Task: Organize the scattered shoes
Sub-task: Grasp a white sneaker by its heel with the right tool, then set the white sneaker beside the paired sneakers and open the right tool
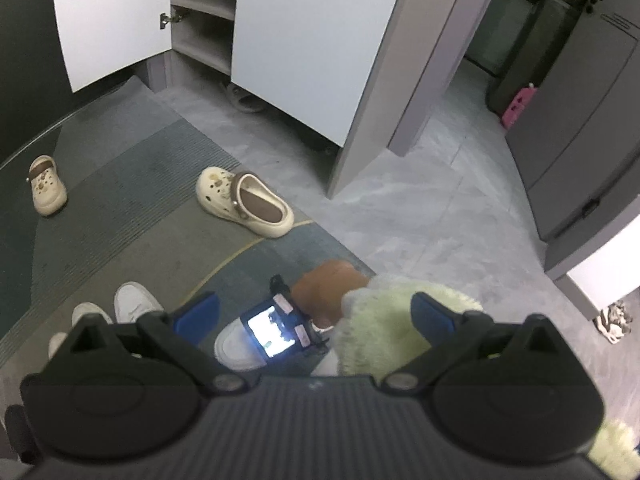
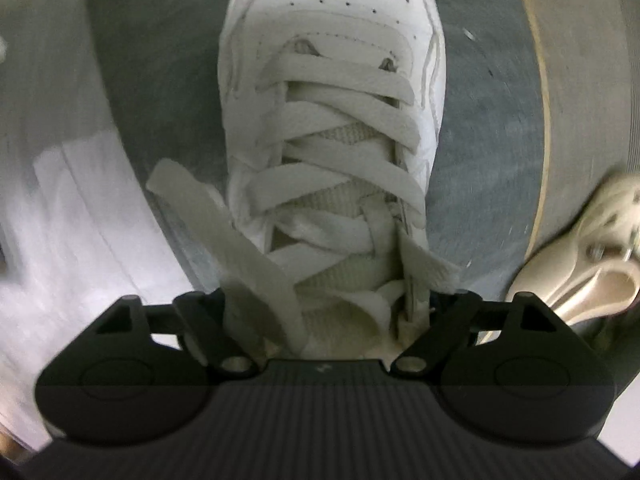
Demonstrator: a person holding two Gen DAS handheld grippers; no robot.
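A white laced sneaker [image 2: 332,92] fills the right wrist view, toe pointing away, on a grey mat [image 2: 488,152]. My right gripper [image 2: 324,308] straddles its collar, jaws close against both sides; laces and tongue hide the pads, so I cannot tell whether they press. In the left wrist view that sneaker [image 1: 232,346] lies under the right gripper's lit screen [image 1: 272,330], held by a hand [image 1: 324,288] in a fuzzy green sleeve. My left gripper [image 1: 316,316] hovers above with blue pads [image 1: 196,314] wide apart and nothing between them. Two cream clogs [image 1: 246,202] [image 1: 47,186] lie farther off.
More white sneakers [image 1: 132,304] sit on the mat at lower left. A shoe cupboard [image 1: 200,20] stands behind with white doors swung open, and a dark shoe [image 1: 244,100] lies under it. A pink object [image 1: 518,108] is at the far right. One clog [image 2: 592,264] lies right of the sneaker.
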